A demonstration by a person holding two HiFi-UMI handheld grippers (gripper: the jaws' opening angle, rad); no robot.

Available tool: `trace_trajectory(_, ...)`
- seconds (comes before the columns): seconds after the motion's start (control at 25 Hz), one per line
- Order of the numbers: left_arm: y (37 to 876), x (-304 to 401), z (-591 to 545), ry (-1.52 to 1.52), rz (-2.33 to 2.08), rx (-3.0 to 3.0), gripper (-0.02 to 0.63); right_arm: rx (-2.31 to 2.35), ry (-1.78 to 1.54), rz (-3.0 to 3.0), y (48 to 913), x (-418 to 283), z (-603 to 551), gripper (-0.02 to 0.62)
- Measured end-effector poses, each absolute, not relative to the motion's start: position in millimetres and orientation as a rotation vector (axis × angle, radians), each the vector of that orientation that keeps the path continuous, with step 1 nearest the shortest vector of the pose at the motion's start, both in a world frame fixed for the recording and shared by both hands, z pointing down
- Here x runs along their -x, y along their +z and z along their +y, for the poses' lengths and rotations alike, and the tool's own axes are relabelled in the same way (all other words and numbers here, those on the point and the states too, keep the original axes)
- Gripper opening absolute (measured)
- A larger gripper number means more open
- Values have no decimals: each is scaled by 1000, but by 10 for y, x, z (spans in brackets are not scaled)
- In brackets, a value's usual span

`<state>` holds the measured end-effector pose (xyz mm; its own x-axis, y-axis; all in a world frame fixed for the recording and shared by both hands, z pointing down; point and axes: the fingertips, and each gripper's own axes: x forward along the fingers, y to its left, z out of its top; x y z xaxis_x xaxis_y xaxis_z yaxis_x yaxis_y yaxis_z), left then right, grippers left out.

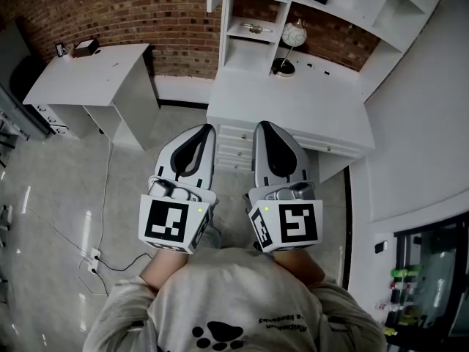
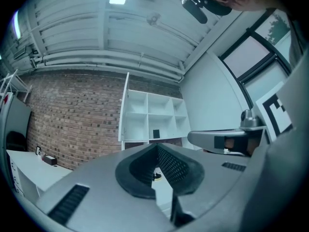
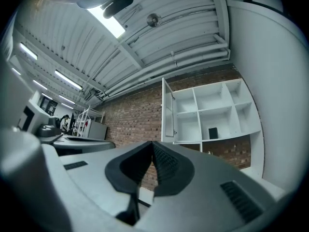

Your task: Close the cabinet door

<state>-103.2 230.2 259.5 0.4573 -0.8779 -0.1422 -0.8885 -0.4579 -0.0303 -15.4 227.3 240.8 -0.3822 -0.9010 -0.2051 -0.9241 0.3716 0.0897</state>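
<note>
The cabinet, door and desk are white; the wall is red-brown brick. The left gripper and right gripper are white, with black grid-textured pads and black-and-white square markers. The floor is pale grey; the shirt is grey with a black paw print.

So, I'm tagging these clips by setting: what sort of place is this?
Probably an office or studio-style workroom: a brick wall, a white desk with drawers, and a white cubby shelf unit with its door open.
</note>
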Motion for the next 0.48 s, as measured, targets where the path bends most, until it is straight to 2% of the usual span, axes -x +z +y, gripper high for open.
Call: trace_trajectory(0.48, 2418, 1312, 1156, 189, 1463, 2603, 9, 1698, 348, 2437, 2222, 496, 1184, 18)
